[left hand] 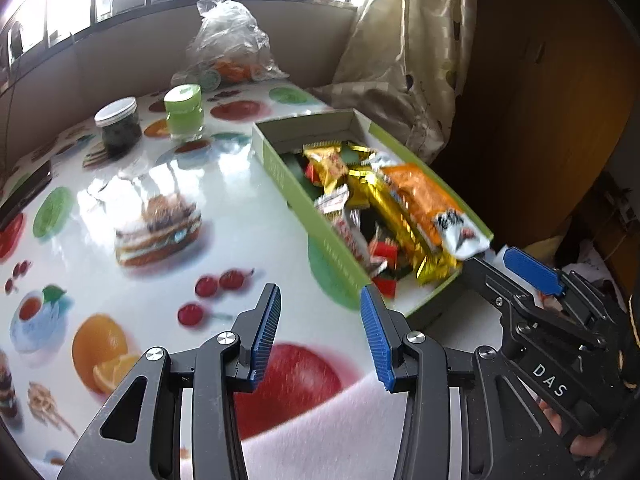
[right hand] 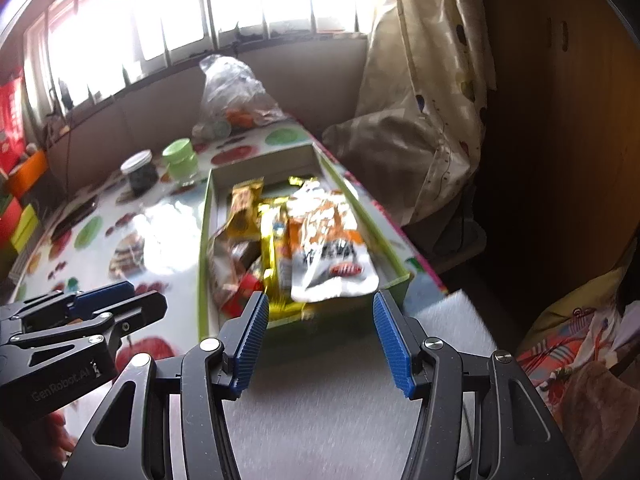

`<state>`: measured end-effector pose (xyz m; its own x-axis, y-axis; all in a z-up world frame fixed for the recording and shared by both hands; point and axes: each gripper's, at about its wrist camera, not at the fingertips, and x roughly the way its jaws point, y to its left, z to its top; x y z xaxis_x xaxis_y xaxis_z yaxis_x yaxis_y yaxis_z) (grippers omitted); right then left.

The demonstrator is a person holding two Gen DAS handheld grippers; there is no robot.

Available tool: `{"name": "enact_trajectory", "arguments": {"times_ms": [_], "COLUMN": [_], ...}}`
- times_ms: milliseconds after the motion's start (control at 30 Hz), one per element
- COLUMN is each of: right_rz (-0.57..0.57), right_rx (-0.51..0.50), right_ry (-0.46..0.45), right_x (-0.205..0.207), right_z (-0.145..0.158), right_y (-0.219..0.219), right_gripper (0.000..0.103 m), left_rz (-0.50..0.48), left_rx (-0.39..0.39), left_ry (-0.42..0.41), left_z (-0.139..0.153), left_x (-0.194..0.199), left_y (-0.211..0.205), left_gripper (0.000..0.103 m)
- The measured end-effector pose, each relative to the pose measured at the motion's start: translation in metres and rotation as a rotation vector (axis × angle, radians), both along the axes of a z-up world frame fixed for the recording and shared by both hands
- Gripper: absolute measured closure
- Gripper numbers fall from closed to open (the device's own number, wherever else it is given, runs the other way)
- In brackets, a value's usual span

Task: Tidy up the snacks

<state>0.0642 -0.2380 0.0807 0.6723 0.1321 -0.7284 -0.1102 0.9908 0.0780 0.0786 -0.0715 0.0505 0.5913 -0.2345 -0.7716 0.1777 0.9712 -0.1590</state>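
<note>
A long green box (left hand: 320, 228) lies on the right side of the fruit-print table and holds several wrapped snacks: an orange and white packet (left hand: 432, 200), gold bars (left hand: 396, 216) and small red and white sweets. The box also shows in the right wrist view (right hand: 204, 240), with the orange packet (right hand: 328, 248) on top. My left gripper (left hand: 320, 332) is open and empty, just short of the box's near left corner. My right gripper (right hand: 320, 340) is open and empty at the box's near end, over a white mat. It also shows in the left wrist view (left hand: 520, 272).
A white-lidded dark jar (left hand: 119, 126), a green-lidded jar (left hand: 184, 112) and a clear plastic bag (left hand: 230, 46) stand at the table's far side. A curtain (left hand: 416, 60) hangs right of the box. A dark phone (left hand: 24, 196) lies at the left edge.
</note>
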Motion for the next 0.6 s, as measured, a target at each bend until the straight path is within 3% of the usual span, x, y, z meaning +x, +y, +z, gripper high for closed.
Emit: {"name": "enact_trajectory", "arguments": {"times_ms": [333,600], "right_rz": [0.004,-0.026], "right_rx": [-0.014,-0.051], "right_ry": [0.057,0.097], "right_x": [-0.024,-0.029], "right_z": [-0.018,-0.034], "right_y": [0.002,-0.001], "right_gripper": [0.049,0.049], "left_rz": [0.010,0.000], "left_rx": [0.078,0.089], "left_ry": [0.029,0.053], "left_z": [-0.023,-0.038], "left_x": [-0.030,-0.039], "left_y": [-0.009,-0.014], "left_gripper": [0.060,0.060]}}
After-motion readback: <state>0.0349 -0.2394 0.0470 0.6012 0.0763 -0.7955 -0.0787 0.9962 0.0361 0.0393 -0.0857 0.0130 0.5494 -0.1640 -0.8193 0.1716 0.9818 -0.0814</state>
